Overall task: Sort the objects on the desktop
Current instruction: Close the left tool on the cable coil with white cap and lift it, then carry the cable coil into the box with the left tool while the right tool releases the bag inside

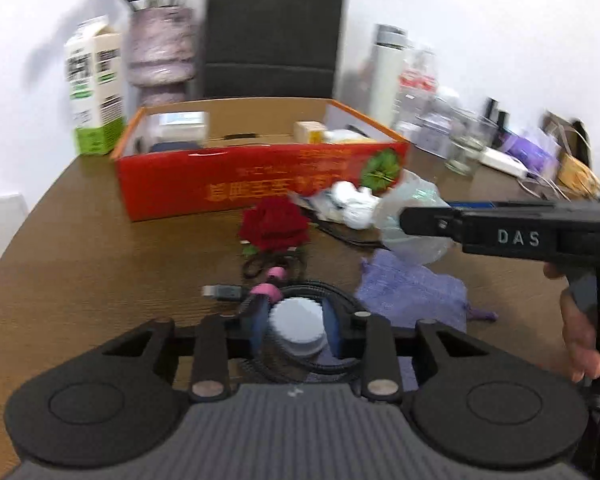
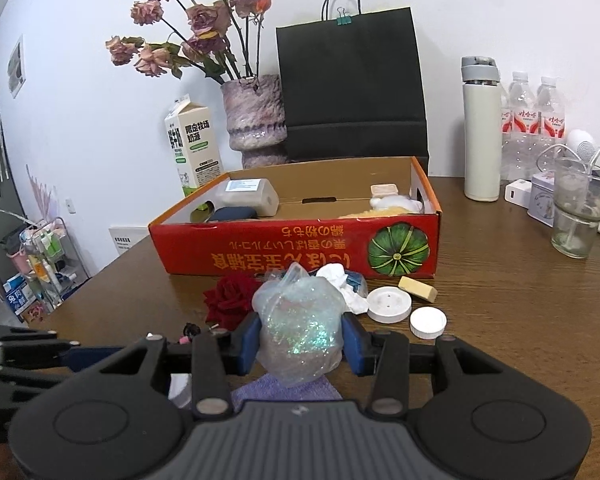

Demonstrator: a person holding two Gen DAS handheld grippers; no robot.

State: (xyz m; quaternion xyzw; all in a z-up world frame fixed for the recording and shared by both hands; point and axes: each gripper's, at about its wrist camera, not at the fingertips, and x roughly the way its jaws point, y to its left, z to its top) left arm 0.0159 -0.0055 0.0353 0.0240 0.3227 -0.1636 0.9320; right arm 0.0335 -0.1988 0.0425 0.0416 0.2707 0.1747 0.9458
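My left gripper (image 1: 298, 330) is shut on a white ridged jar lid (image 1: 298, 326), held above a coiled black cable (image 1: 316, 364) on the brown table. My right gripper (image 2: 300, 340) is shut on a clear bag of glitter (image 2: 300, 320), held above a purple pouch (image 2: 284, 390); the same bag (image 1: 412, 216) and pouch (image 1: 412, 292) show in the left wrist view beside the right gripper's finger (image 1: 428, 222). The red open cardboard box (image 2: 292, 256) stands behind, holding several items. A red fabric rose (image 2: 230, 298) lies in front of it.
Crumpled white tissue (image 2: 348, 284), two white lids (image 2: 390, 304) (image 2: 428, 322) and a beige block (image 2: 418, 288) lie before the box. Milk carton (image 2: 192, 148), vase (image 2: 254, 120), black bag (image 2: 352, 88), thermos (image 2: 482, 132), bottles and glasses (image 2: 578, 216) stand at the back.
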